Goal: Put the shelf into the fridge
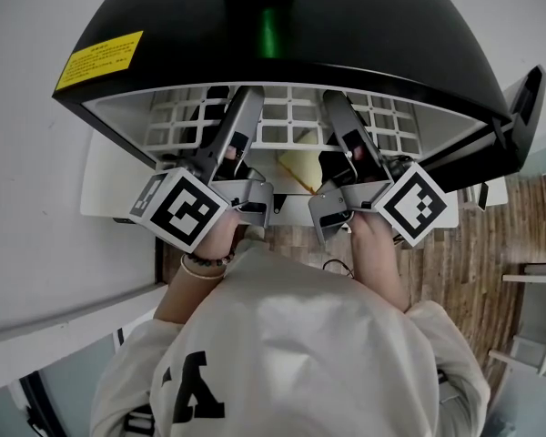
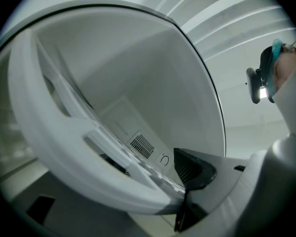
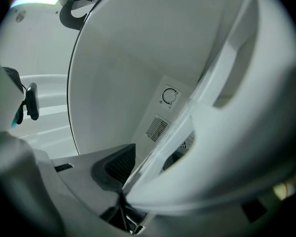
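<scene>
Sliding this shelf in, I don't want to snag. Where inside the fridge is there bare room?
Bare: the white cavity of the fridge, between its side walls back to the dial panel. Crowded: the opening, where the left gripper and right gripper clamp the shelf side by side.

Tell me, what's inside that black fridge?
A white grid shelf, partly slid in, and on the back wall a dial and a vent grille. Whatever lies beneath the shelf is mostly hidden.
</scene>
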